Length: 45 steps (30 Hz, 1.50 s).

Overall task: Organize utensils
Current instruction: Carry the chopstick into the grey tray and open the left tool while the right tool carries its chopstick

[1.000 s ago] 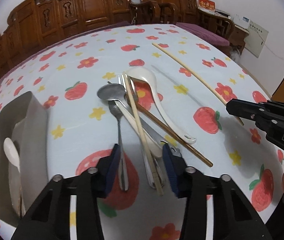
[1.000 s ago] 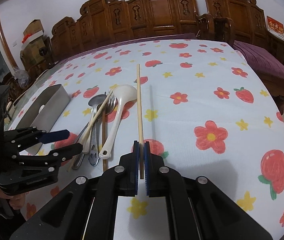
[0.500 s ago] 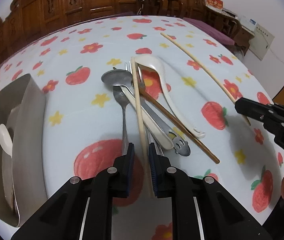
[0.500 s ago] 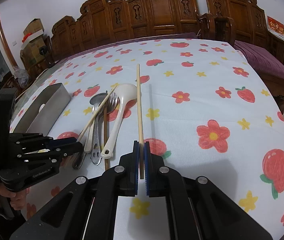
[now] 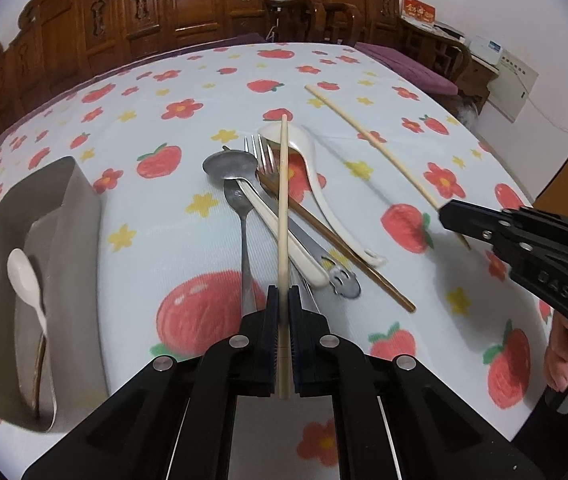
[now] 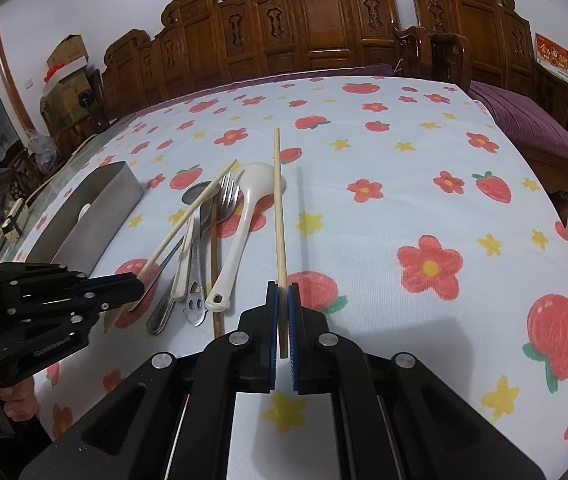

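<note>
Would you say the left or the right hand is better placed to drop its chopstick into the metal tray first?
Left, probably. The left gripper is shut on a chopstick, and the tray lies just beside it. The right gripper, shut on its own chopstick, would have to cross the utensil pile.

Carved wooden chairs (image 6: 316, 20) beyond a strawberry-and-flower tablecloth (image 6: 424, 208); cardboard boxes (image 6: 66, 68)

Both views ride low and close over the bench (image 5: 188, 92), each looking forward and steeply down along its own hand-held gripper toward the far carved wooden chairs (image 6: 320, 20); the left view sits left of the utensil pile (image 5: 280, 208), the right view to its right; both share that pile, the metal tray (image 6: 96, 216) and each other's hand-held gripper.
</note>
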Tool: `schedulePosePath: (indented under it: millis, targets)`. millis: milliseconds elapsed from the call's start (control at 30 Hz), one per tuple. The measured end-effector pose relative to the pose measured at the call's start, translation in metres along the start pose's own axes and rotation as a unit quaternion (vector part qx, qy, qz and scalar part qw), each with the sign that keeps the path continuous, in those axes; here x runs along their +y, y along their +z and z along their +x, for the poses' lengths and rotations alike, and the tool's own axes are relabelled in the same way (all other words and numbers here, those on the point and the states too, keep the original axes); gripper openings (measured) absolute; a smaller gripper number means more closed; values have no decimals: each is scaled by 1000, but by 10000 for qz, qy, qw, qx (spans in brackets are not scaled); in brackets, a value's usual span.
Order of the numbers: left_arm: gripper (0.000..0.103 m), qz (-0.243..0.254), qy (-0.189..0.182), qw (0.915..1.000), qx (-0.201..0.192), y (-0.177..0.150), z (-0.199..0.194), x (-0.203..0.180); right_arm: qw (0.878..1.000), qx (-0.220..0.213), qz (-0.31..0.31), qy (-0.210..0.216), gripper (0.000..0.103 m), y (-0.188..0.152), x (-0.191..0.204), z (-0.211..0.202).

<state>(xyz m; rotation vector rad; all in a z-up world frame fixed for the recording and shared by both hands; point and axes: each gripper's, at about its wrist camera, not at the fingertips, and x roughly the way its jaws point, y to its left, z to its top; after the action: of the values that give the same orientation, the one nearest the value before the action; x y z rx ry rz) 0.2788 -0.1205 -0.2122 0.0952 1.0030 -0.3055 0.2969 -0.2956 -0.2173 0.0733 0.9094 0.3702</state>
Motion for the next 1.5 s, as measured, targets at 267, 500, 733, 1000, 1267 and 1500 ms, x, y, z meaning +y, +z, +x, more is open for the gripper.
schedulePosePath:
  millis: [267,500,733,1000,1267,1500]
  targets:
    - [4,27,72,9998,-206,-9,-34,12,9999,-11,-118,23,6,-8,17,-6]
    - [4,-73,156,9992,-362,-10,-60,34,9995,-104,-274,71,6,-4,43,-21]
    - [4,-262,235,9982,-496,-14,-83,62,9985,-257,-468,95,6,7,72,-45]
    - [4,-473,287,9967,-600,-24,-113,94,9972,-346,-664,12,6,15,103,-70]
    - [4,-534,401,9956,-652,-30,-134,119,9966,-378,-727,-9,6,16,127,-87]
    - [4,-635,538,9958,-382,-27,-113,151,9977,-215,-641,-19,6,13,139,-78]
